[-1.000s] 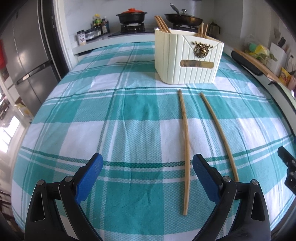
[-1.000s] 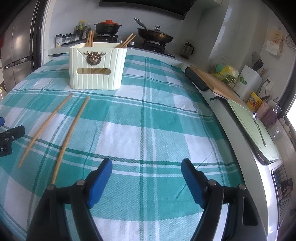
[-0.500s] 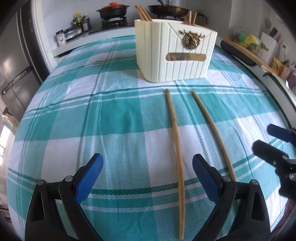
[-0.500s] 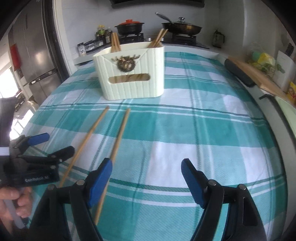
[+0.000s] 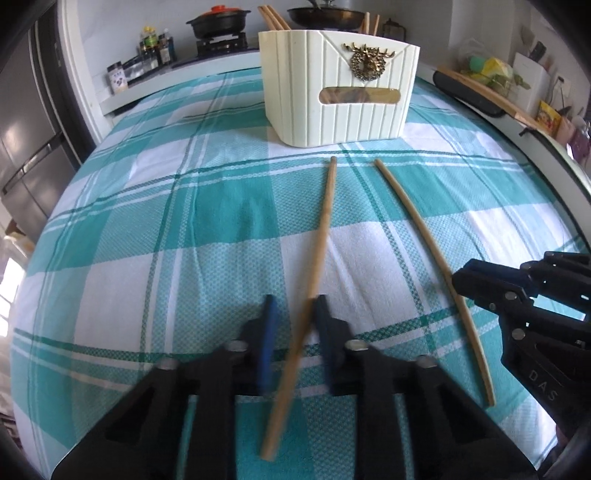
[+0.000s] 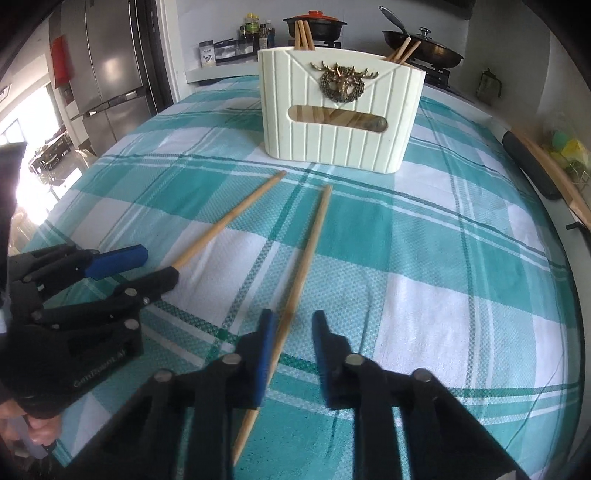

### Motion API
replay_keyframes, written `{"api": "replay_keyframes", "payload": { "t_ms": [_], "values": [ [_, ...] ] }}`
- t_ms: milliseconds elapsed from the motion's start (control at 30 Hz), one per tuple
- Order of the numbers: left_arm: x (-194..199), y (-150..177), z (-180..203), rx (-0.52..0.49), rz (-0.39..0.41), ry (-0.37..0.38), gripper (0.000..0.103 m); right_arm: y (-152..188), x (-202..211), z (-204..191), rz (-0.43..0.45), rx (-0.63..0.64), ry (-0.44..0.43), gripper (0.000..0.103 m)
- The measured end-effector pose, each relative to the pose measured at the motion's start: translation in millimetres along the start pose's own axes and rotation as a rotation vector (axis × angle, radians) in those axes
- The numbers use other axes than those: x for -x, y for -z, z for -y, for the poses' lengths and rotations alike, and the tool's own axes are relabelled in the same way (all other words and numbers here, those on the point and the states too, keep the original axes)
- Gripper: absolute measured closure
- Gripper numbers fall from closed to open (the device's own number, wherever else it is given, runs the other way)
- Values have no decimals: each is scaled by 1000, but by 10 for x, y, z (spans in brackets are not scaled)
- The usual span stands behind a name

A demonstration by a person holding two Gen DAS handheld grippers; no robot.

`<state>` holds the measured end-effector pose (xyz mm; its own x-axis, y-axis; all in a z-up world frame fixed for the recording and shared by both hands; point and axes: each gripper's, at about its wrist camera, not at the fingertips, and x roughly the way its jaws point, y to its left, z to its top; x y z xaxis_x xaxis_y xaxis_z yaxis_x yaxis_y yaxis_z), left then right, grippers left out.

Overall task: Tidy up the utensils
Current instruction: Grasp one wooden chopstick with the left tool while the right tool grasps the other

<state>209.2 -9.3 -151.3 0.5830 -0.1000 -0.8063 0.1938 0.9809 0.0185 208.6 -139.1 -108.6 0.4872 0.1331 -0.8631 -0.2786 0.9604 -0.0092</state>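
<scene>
Two wooden chopsticks lie side by side on the teal plaid cloth, in front of a cream utensil holder (image 5: 332, 110) (image 6: 332, 136) that has more chopsticks in it. My left gripper (image 5: 295, 328) straddles the near part of the left chopstick (image 5: 325, 229). Its jaws are closing, blurred, with a gap left; only the right pad is at the stick. My right gripper (image 6: 293, 328) straddles the right chopstick (image 6: 310, 247), jaws closing, the stick against the left pad. Each gripper shows in the other's view: the left gripper (image 6: 159, 264), and the right one's fingers (image 5: 480, 284) by the right chopstick (image 5: 417, 218).
A stove with a red-lidded pot (image 6: 317, 22) and a pan (image 6: 421, 44) stands behind the table. A steel fridge (image 6: 107, 66) is at the left. A long black roll and wooden board (image 5: 476, 92) lie along the right counter. A hand (image 6: 33, 435) holds the left gripper.
Both grippers have come forward and down over the near ends of the chopsticks. Their jaws, wide before, have drawn in to a narrow gap around one chopstick each.
</scene>
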Motion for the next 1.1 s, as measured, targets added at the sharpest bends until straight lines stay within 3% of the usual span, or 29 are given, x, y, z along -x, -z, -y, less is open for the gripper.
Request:
{"api": "replay_keyframes", "payload": {
  "t_ms": [100, 600, 900, 933, 967, 1000, 1033, 1100],
  "values": [
    [21, 29, -1, -1, 3, 1, 95, 56, 35, -28, 11, 17, 26, 98],
    [103, 134, -40, 9, -6, 12, 96, 264, 134, -22, -6, 53, 115, 98],
    [274, 311, -113, 19, -16, 18, 95, 455, 278, 115, -29, 41, 107, 98],
    [301, 314, -136, 24, -10, 21, 92, 467, 302, 142, -32, 36, 107, 97],
    [321, 305, -155, 21, -10, 29, 82, 470, 327, 175, -31, 27, 107, 97],
    [330, 286, -166, 16, -14, 38, 75, 462, 342, 210, -38, 21, 99, 90],
    [343, 253, -191, 11, -14, 53, 66, 448, 351, 240, -45, 14, 83, 77],
    [362, 161, -247, 10, -9, 88, 60, 386, 387, 307, -42, -7, 40, 66]
  ]
}}
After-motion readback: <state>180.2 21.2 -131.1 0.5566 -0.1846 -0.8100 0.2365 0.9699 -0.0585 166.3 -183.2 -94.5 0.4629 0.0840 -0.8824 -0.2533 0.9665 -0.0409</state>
